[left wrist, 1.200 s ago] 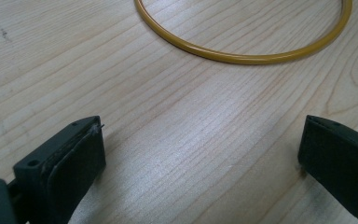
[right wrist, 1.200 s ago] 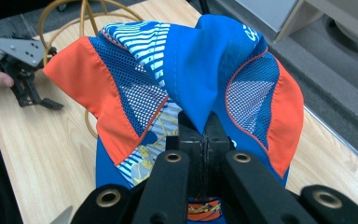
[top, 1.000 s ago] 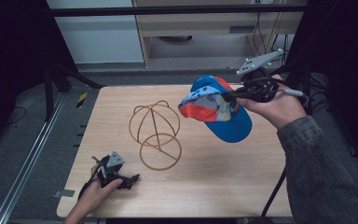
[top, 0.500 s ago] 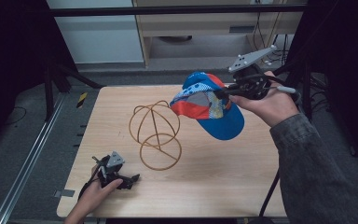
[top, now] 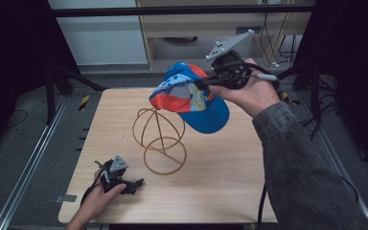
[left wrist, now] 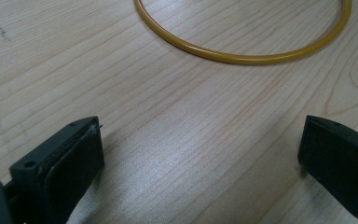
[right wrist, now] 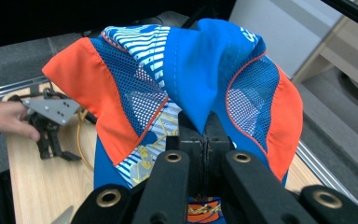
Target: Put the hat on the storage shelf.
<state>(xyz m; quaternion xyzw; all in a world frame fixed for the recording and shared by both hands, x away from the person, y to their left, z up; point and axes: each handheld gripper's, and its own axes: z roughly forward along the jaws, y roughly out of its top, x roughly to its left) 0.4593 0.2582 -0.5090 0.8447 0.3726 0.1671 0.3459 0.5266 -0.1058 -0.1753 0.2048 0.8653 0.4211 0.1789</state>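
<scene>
Right claw (top: 206, 85) clamped on a blue-and-orange cap (top: 189, 98) held just above the wire stand (top: 159, 139); left claw (top: 136, 182) wide open, empty, resting on the counter (top: 230, 167) nearby.

High view is dim overall: edges and side background nearly black, only the wood surface (top: 220, 163) and the pale cabinet fronts at the back pick up light. Soft, low-res, mild blur throughout; the sleeve (top: 302, 167) at the bottom right is grainy. Left gripper view is brighter, with a broad soft glare patch on the wood grain between the jaws, and faint shadow under the left tool (left wrist: 200, 154) jaws. Grain is sharp mid-frame. Right gripper view: cap (right wrist: 182, 88) colours are vivid and well lit, mesh is sharp, background is defocused and the top left is black.
</scene>
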